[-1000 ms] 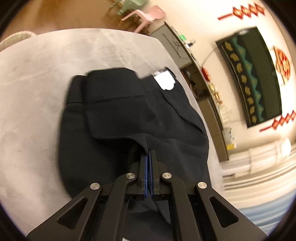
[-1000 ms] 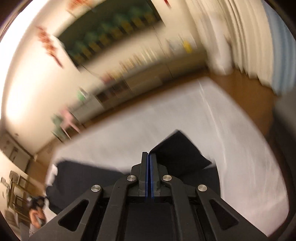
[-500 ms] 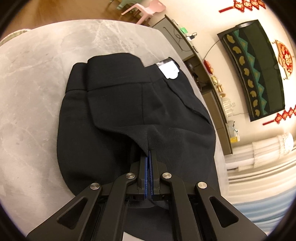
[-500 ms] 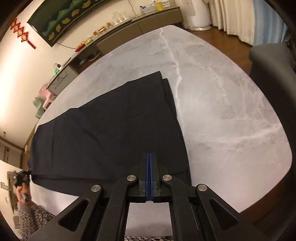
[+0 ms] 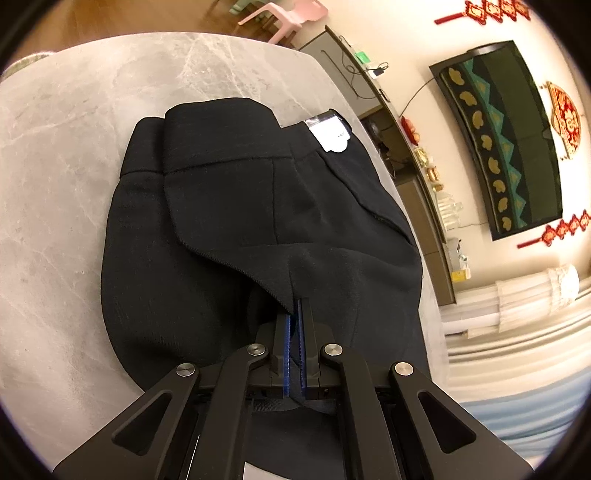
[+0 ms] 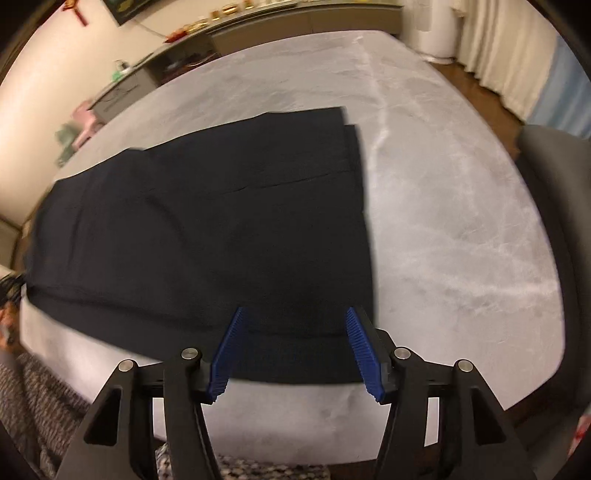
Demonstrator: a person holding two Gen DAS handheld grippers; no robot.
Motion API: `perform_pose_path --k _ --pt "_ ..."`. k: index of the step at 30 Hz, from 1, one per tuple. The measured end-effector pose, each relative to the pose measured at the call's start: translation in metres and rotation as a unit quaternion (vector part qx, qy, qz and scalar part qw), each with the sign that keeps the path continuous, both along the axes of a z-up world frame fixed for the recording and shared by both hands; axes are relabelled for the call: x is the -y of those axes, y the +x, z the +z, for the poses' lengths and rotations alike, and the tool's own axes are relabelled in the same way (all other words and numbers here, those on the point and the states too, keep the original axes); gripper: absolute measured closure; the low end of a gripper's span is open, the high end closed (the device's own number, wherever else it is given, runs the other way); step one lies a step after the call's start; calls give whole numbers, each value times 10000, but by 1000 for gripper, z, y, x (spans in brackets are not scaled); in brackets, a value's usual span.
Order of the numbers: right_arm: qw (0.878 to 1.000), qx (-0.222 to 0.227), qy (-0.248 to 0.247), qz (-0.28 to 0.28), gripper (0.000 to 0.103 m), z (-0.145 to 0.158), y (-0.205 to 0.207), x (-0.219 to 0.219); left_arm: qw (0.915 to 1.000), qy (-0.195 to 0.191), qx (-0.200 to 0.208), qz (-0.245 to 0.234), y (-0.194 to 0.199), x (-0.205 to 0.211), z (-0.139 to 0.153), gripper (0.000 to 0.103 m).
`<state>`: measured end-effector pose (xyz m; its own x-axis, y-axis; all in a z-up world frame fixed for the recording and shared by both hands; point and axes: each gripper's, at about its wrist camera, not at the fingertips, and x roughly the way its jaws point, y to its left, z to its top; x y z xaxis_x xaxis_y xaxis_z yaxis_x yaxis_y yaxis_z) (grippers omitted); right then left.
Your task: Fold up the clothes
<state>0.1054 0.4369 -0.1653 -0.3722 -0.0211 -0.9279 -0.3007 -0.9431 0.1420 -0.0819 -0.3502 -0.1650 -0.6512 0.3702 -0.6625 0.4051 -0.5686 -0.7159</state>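
Black trousers [image 5: 221,206] lie on the grey marble table [image 5: 55,147], waistband at the far end with a white tag [image 5: 330,134]. My left gripper [image 5: 295,306] is shut on a raised fold of the trousers' cloth near the seat. In the right wrist view the trouser legs [image 6: 207,206] lie flat, with the hems to the right. My right gripper [image 6: 295,314] points down over their near edge and its jaws are opening. The blue pads [image 6: 225,354] stand wide apart with flat cloth below the gap, and they do not press it.
A dark chair back [image 6: 554,162] stands at the table's right side. A person's knitted sleeve [image 6: 33,406] shows at the lower left. A low cabinet [image 5: 424,206] and a wall screen [image 5: 509,140] run behind the table. Pink and green small chairs [image 5: 288,14] stand beyond its far end.
The right gripper came down over the trouser legs, which now lie flat on the table, and its jaws went from shut to wide apart. The left gripper stayed shut on the cloth.
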Motion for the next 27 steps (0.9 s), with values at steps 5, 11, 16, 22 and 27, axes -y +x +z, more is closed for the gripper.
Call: perform_pose_path --k 5,11,16,22,27 --pt "9911 199 702 1109 44 -2 -5 38 9999 -2 6 -103 -1 -4 1 101" --pt "9486 563 1497 2731 44 -22 -20 95 9997 -146 40 -197 -4 -10 2 101" --pt "9557 415 1249 2632 77 -22 -37 92 9997 -126 70 -197 -5 -9 1 101" --pt "9544 196 1453 2599 101 -4 -26 97 9996 -113 72 -237 -6 -10 1 101" --pt "9499 118 1342 2819 102 30 12 110 9996 -58 46 -257 -6 -9 2 101"
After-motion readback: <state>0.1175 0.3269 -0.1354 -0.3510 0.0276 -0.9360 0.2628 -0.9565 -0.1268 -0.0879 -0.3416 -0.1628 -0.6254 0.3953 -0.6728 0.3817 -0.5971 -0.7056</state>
